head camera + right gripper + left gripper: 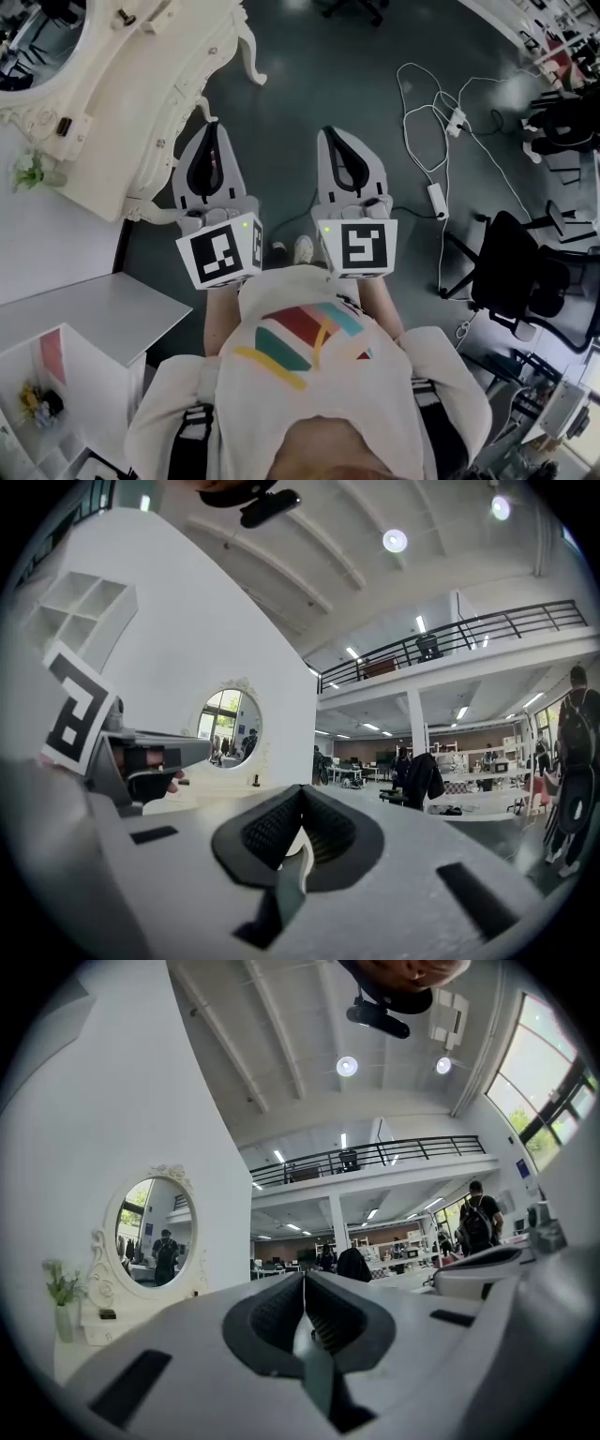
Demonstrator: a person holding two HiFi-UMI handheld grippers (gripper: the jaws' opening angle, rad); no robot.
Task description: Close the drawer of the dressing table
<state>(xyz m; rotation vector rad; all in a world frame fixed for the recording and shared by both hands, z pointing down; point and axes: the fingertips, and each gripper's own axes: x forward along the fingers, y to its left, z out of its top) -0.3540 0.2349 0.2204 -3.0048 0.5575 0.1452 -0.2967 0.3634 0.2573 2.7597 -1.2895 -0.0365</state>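
Observation:
The cream, carved dressing table (141,94) stands at the upper left of the head view, its round mirror (37,42) in the corner. From here I cannot tell how its drawer stands. My left gripper (214,127) hangs just off the table's front edge, jaws shut and empty. Beside it, my right gripper (330,133) is over the dark floor, also shut on nothing. In the left gripper view the closed tips (303,1279) point level past the mirror (155,1246). In the right gripper view the closed tips (302,794) show, with the left gripper (122,752) and the mirror (228,726) to their left.
A white cabinet (103,309) stands at the lower left. White cables and a power strip (436,122) lie on the floor to the right, near black office chairs (525,272). A small plant (33,173) sits beside the table. People stand far off in the hall.

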